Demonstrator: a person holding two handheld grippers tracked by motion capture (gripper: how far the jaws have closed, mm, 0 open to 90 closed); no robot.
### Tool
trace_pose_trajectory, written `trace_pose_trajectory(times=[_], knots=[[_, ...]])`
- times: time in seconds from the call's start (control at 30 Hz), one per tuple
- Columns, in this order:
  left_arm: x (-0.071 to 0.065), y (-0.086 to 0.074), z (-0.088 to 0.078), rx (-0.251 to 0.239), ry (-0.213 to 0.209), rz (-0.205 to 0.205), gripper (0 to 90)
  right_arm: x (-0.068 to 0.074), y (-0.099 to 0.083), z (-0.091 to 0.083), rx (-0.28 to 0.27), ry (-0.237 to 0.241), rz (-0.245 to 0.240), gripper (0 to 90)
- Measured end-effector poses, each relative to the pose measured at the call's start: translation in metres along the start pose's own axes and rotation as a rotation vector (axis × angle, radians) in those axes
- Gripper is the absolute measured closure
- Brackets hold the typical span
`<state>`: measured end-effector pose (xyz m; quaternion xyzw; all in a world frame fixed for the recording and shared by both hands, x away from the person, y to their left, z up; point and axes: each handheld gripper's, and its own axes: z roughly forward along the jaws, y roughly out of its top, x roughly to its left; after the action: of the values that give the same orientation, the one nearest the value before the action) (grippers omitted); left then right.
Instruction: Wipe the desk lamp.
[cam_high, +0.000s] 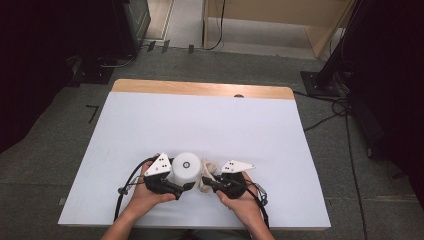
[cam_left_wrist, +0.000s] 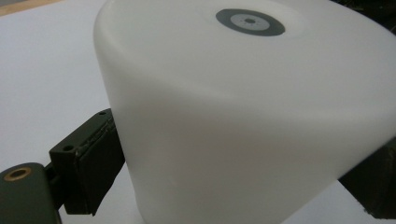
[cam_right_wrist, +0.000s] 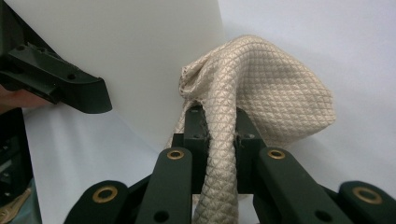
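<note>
A white cylinder (cam_high: 186, 166) with a grey disc (cam_left_wrist: 250, 21) on its top stands near the table's front edge. My left gripper (cam_high: 180, 183) is shut on the white cylinder (cam_left_wrist: 243, 116), one black pad (cam_left_wrist: 93, 158) against each side low down. Just to its right, my right gripper (cam_high: 210, 182) is shut on a beige quilted cloth (cam_high: 207, 172). The cloth (cam_right_wrist: 266, 84) bunches up beyond the jaws, which stand close together, and rests against the cylinder (cam_right_wrist: 140, 51). A jaw of the left gripper (cam_right_wrist: 70, 86) shows at the left of the right gripper view.
The table (cam_high: 200, 120) has a white top with a wooden strip (cam_high: 200, 89) along its far edge. Beyond it lie grey floor, cables (cam_high: 340, 107) and dark stands (cam_high: 330, 70). The person's hands (cam_high: 145, 197) come in at the front edge.
</note>
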<state>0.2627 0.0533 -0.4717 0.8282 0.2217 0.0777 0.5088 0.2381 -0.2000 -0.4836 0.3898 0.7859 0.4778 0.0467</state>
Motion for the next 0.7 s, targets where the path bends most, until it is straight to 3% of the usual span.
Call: trace_pose_trajectory(times=[0.1, 0.4, 0.7], knots=[[-0.002, 0.001, -0.001, -0.002, 0.010, 0.003, 5.6, 0.000, 0.000, -0.001, -0.008, -0.006, -0.003, 80.6], [-0.010, 0.015, -0.012, -0.063, 0.040, -0.053, 3.4, -0.004, 0.001, -0.006, -0.039, -0.038, -0.003, 80.6], [-0.028, 0.025, -0.004, -0.024, 0.182, -0.083, 2.0, -0.009, 0.000, -0.008, -0.049, -0.065, 0.006, 80.6]])
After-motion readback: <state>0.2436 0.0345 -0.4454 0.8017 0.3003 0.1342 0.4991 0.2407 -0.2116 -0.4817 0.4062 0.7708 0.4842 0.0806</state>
